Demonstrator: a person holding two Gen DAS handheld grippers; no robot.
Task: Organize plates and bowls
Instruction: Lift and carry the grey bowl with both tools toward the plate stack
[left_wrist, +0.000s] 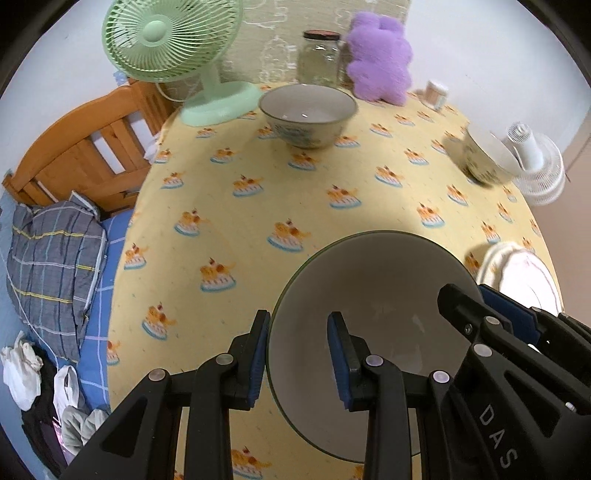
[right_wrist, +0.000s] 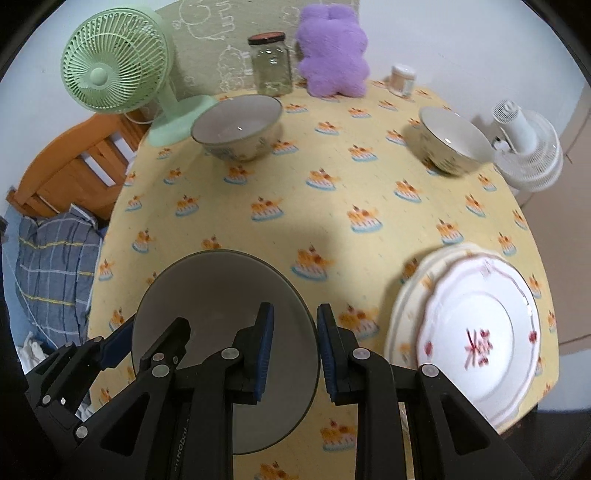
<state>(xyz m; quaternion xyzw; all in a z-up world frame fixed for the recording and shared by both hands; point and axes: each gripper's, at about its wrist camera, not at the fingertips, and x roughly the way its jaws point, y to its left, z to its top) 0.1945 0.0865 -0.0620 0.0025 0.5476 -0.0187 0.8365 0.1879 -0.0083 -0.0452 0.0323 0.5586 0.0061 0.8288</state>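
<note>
Now — bowl (left_wrist: 373, 295) rim clamped between both hand-held grippers.

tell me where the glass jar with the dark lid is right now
The glass jar stands at the far edge of the table, top centre in both wrist views, between the green fan on its left and the purple plush toy on its right, behind a bowl.

White walls, wooden bed frame (left_wrist: 85, 147) with blue bedding (left_wrist: 99, 295), yellow-clothed table (left_wrist: 295, 206), beige floor
</note>
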